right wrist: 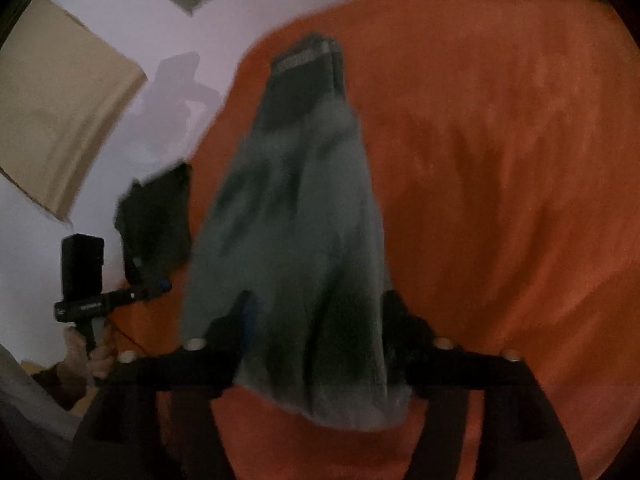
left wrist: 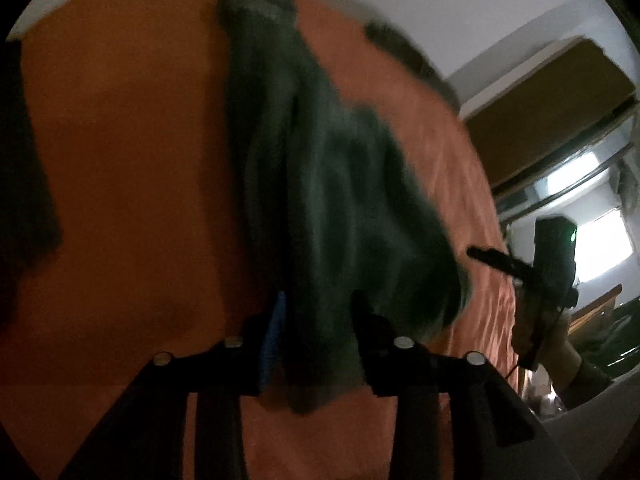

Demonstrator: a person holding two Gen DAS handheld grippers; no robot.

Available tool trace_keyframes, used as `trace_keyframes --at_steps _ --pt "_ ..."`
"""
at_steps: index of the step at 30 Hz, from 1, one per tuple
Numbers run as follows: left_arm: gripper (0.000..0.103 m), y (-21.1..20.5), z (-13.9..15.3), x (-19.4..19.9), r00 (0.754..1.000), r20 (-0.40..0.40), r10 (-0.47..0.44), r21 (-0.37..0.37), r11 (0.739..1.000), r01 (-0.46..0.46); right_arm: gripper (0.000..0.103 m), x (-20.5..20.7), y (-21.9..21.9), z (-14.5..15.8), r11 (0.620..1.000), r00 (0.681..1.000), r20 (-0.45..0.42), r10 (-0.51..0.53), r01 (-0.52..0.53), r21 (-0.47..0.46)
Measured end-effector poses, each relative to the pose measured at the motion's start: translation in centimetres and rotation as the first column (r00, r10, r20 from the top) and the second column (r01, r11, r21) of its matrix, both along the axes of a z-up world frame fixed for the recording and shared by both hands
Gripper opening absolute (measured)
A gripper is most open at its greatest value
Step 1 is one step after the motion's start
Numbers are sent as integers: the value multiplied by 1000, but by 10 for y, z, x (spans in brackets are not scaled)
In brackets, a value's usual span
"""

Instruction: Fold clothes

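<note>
A dark green garment [left wrist: 320, 184] hangs lifted over an orange bed cover [left wrist: 120, 160]. My left gripper [left wrist: 316, 320] is shut on one lower corner of the cloth. My right gripper [right wrist: 316, 312] is shut on another part of the same garment [right wrist: 296, 220], which stretches away from me to a ribbed hem at the far end. The right gripper [left wrist: 532, 280] also shows at the right of the left wrist view, and the left gripper [right wrist: 136, 292] shows at the left of the right wrist view. Both views are motion-blurred.
The orange bed cover [right wrist: 500, 160] fills most of both views. Another dark piece of clothing [left wrist: 404, 52] lies at the bed's far edge. A white wall, a tan panel [right wrist: 52, 112] and a bright window [left wrist: 604, 240] lie beyond the bed.
</note>
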State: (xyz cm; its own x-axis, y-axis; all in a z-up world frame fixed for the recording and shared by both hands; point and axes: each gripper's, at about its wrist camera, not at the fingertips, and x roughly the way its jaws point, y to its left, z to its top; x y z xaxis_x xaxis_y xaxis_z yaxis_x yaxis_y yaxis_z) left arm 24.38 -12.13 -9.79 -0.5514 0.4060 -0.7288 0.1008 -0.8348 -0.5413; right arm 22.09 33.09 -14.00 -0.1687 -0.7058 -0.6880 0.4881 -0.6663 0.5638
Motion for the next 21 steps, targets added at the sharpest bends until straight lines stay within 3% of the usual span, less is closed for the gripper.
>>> trace_keyframes --at_steps 2,5,7,10,16,21 --pt "48 -22 12 -27 1000 -25 3 -6 1000 -3 86 -16 9 17 998 999 -34 -26 24 -52" --pt "51 -51 20 -76 999 -42 -9 -27 1000 8 89 -52 -11 30 996 997 -68 -33 27 -82" --pt "51 -71 15 -125 998 -57 -4 5 1000 4 90 -84 -50 34 994 997 -73 -8 0 -106" --pt "55 -101 -3 -183 997 -73 28 124 992 -18 90 -145 -92 30 993 996 -79 44 -52 -102" --pt "58 -163 -51 -291 982 56 181 234 954 -189 90 -282 -191 0 990 992 18 124 -123 -62" --pt "59 -192 -79 -339 951 147 271 196 935 -297 90 -373 -268 -38 994 993 96 70 -78 80"
